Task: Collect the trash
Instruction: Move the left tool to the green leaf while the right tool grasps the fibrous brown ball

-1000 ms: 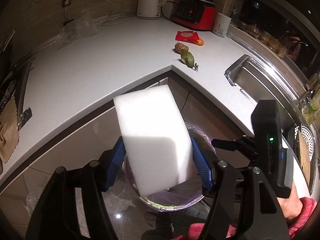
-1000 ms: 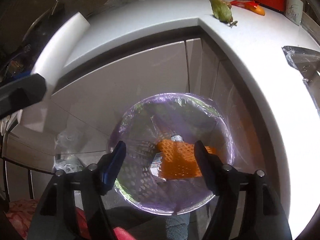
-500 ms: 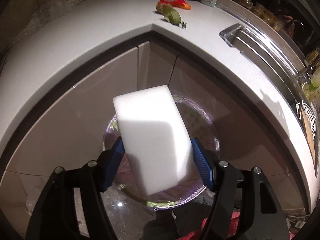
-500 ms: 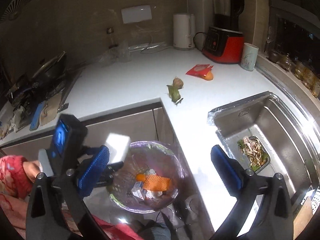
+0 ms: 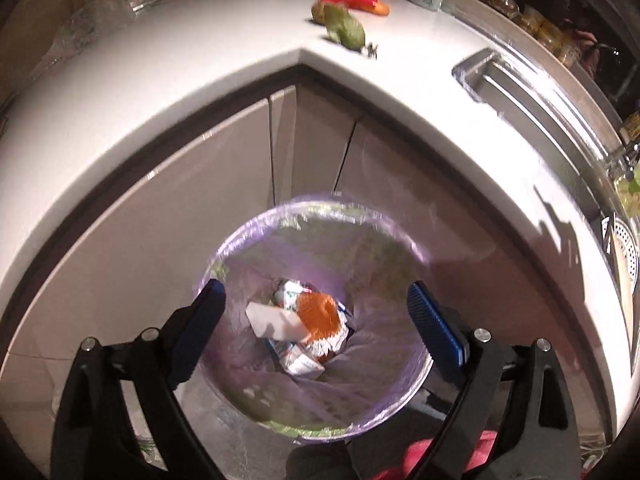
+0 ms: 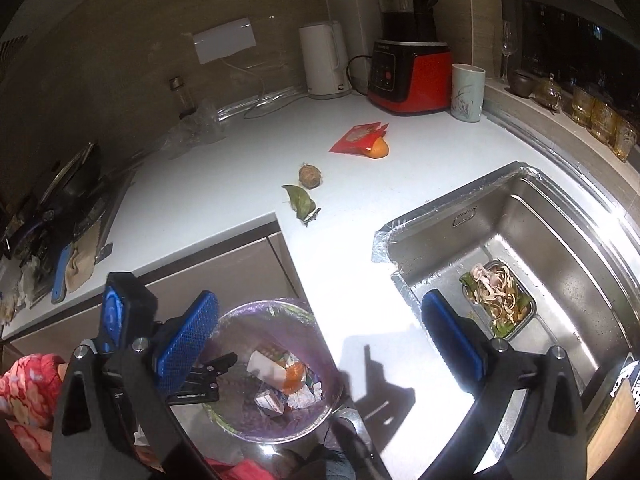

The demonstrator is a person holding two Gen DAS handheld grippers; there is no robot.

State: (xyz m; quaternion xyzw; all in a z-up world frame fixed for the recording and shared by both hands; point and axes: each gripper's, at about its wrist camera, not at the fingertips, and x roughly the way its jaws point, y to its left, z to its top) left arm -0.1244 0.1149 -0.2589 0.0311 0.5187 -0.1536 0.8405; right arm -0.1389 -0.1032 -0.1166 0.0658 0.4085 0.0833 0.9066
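Note:
A round trash bin (image 5: 360,412) with a purple liner stands on the floor at the counter corner. My left gripper (image 5: 316,316) hangs open and empty above it. A white foam block (image 5: 274,322) lies inside on an orange net (image 5: 320,314) and crumpled packets. The bin also shows in the right wrist view (image 6: 248,428). My right gripper (image 6: 320,332) is open and empty above the white counter (image 6: 208,184). On the counter lie a green leaf (image 6: 299,200), a brown round husk (image 6: 311,176), a red packet (image 6: 358,140) and an orange peel (image 6: 378,148).
A steel sink (image 6: 520,240) at the right holds a tray of vegetable scraps (image 6: 496,296). A kettle (image 6: 322,60), a red blender (image 6: 408,76) and a cup (image 6: 467,92) stand at the back. A stove with a pan (image 6: 72,188) is at the left.
My left gripper opened and the white foam block dropped into the bin. My right gripper stays open high over the counter.

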